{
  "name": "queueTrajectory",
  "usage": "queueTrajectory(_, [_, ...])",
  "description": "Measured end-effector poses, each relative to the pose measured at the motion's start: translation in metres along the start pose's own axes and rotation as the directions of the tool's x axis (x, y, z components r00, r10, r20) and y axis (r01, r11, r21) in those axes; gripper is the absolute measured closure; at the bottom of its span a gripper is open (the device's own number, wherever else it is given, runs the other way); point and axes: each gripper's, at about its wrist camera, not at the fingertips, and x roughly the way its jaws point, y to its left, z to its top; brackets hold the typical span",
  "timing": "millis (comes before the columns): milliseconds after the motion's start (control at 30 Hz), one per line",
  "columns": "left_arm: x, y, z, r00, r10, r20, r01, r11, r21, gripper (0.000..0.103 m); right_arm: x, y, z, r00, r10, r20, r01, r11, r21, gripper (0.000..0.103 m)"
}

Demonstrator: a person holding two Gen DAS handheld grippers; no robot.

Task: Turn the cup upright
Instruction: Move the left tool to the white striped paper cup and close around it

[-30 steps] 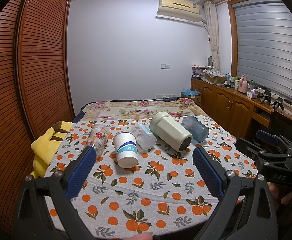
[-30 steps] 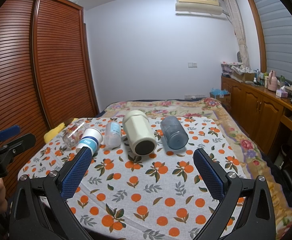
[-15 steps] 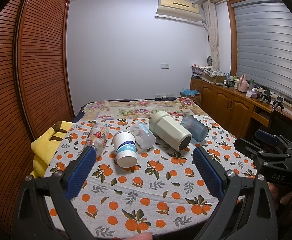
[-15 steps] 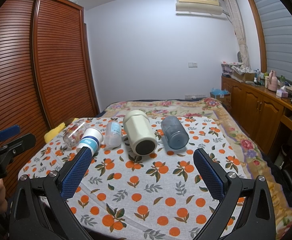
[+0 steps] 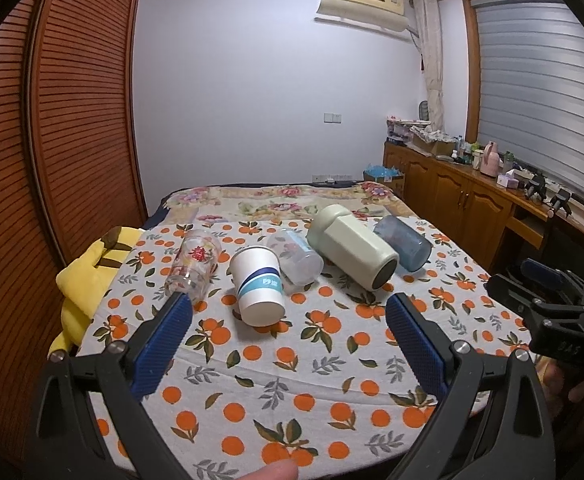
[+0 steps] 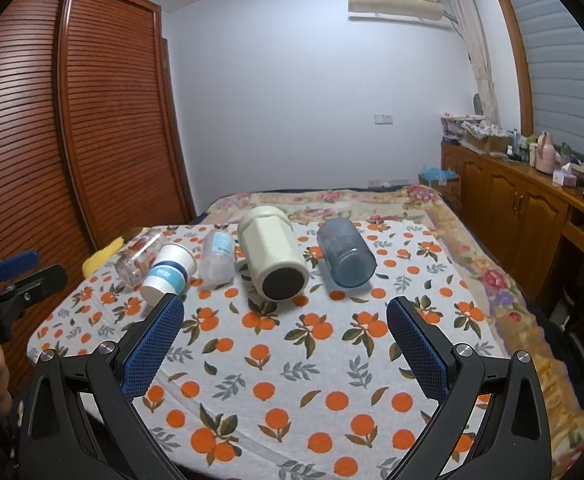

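Note:
Several cups lie on their sides in a row on the orange-print cloth: a clear glass with a red flower [image 5: 194, 262] [image 6: 140, 256], a white paper cup with a blue band [image 5: 256, 288] [image 6: 168, 274], a clear plastic cup [image 5: 295, 258] [image 6: 218, 256], a large cream cup [image 5: 351, 252] [image 6: 272, 252] and a blue translucent cup [image 5: 403, 246] [image 6: 345, 252]. My left gripper [image 5: 288, 320] is open and empty, short of the paper cup. My right gripper [image 6: 284, 320] is open and empty, short of the cream cup.
The cloth covers a table [image 6: 292, 380] in front of a floral bed [image 6: 331, 200]. A yellow cloth [image 5: 88, 276] lies at the table's left edge. A wooden wardrobe [image 5: 52, 120] stands left, a cluttered wooden sideboard [image 5: 471, 200] right.
The left gripper has drifted very slightly nearer the cups. The right view is almost unchanged. Both grippers stay open.

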Motion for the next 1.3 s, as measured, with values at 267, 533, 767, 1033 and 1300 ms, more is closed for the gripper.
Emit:
queueTrajectory(267, [0.026, 0.01, -0.002, 0.998, -0.035, -0.058, 0.035, 0.999, -0.005, 0.005, 0.021, -0.002, 0.002, 1.0, 0.019, -0.003, -0.019, 1.0, -0.016, 0.0])
queueTrajectory(533, [0.063, 0.025, 0.0, 0.988, -0.055, -0.148, 0.056, 0.998, 0.003, 0.005, 0.055, -0.001, 0.01, 0.998, 0.051, -0.038, -0.053, 0.998, -0.041, 0.0])
queueTrajectory(767, [0.104, 0.036, 0.004, 0.966, -0.06, -0.253, 0.065, 0.998, 0.012, 0.009, 0.083, 0.004, 0.015, 0.993, 0.086, -0.086, -0.091, 0.994, -0.056, 0.001])
queueTrajectory(1033, [0.155, 0.05, 0.012, 0.913, -0.117, -0.392, 0.111, 0.993, -0.039, 0.023, 0.114, 0.017, 0.028, 0.983, 0.125, -0.133, -0.14, 0.984, -0.111, 0.001])
queueTrajectory(1300, [0.194, 0.056, 0.024, 0.851, -0.143, -0.505, 0.125, 0.99, -0.069, 0.033, 0.132, 0.027, 0.038, 0.979, 0.147, -0.139, -0.166, 0.976, -0.138, 0.001])
